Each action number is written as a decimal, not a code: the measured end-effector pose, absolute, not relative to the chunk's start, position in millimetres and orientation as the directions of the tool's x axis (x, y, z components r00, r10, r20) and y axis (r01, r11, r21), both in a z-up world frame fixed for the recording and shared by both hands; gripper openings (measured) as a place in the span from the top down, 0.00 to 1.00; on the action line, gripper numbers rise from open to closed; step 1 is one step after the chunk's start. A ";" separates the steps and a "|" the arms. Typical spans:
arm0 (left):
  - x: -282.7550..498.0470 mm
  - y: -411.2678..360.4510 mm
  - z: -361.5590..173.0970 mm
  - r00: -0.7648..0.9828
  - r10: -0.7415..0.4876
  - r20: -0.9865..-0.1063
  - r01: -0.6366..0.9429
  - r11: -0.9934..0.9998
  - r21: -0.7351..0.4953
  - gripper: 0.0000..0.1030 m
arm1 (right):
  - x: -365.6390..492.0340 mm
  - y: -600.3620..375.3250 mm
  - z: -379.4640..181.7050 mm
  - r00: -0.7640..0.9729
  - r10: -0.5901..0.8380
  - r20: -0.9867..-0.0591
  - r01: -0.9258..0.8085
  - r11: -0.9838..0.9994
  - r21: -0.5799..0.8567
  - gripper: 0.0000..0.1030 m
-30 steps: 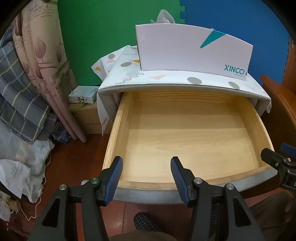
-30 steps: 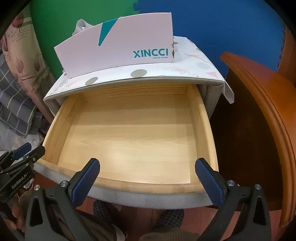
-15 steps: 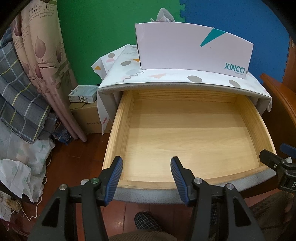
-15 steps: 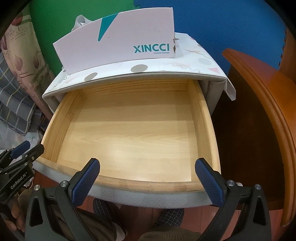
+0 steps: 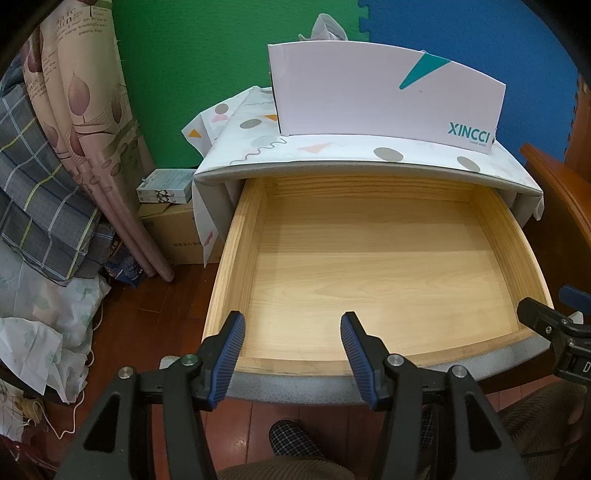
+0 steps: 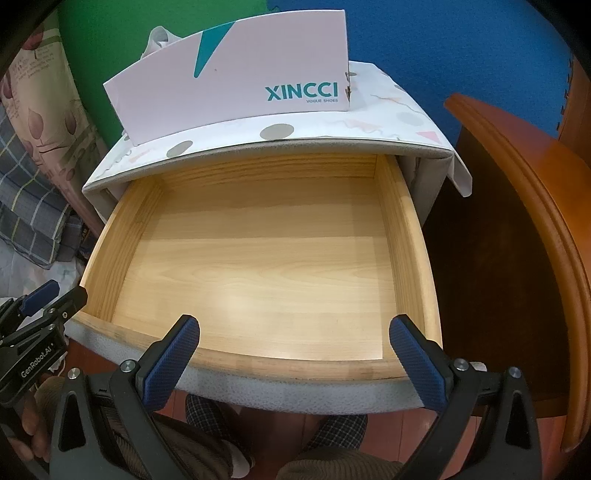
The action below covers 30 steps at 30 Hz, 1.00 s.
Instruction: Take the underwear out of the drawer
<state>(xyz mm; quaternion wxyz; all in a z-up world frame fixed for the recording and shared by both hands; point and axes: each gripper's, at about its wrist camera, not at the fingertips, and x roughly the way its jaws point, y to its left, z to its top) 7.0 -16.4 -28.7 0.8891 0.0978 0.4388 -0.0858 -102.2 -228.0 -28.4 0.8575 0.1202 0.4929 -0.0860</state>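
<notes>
The wooden drawer [image 5: 236, 258] stands pulled out of the nightstand, and its light wood floor shows bare in both views [image 6: 406, 229]. No underwear shows in the drawer. My left gripper [image 5: 292, 343] is open and empty, hovering above the drawer's grey padded front edge. My right gripper [image 6: 293, 347] is open wide and empty, also above the front edge. Each gripper shows at the side of the other's view. A bit of pale fabric [image 5: 327, 31] sticks up behind the shoe box; I cannot tell what it is.
A white XINCCI shoe box [image 5: 384, 96] stands on the nightstand's patterned cloth top [image 5: 332, 155]. Curtain, plaid bedding [image 5: 40, 206] and cardboard boxes [image 5: 173, 229] lie left. A brown wooden chair [image 6: 517, 221] stands right. My slippered feet show below the drawer.
Both grippers have drifted slightly back and up from the drawer; the view of it shifted a little. Jaws stay open and nothing was picked up.
</notes>
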 end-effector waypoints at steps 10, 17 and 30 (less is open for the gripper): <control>6.8 -16.1 -28.8 0.600 -0.064 -0.798 0.238 0.966 0.101 0.47 | -102.5 -227.2 -28.5 0.498 -0.032 -0.867 0.267 0.957 0.118 0.01; 6.1 -16.0 -29.1 0.603 -0.062 -0.796 0.238 0.966 0.105 0.47 | -102.3 -227.0 -28.5 0.497 -0.032 -0.867 0.267 0.956 0.117 0.01; 3.4 -16.3 -28.2 0.609 -0.062 -0.790 0.245 0.963 0.113 0.47 | -102.5 -225.5 -28.3 0.495 -0.033 -0.868 0.266 0.957 0.116 0.01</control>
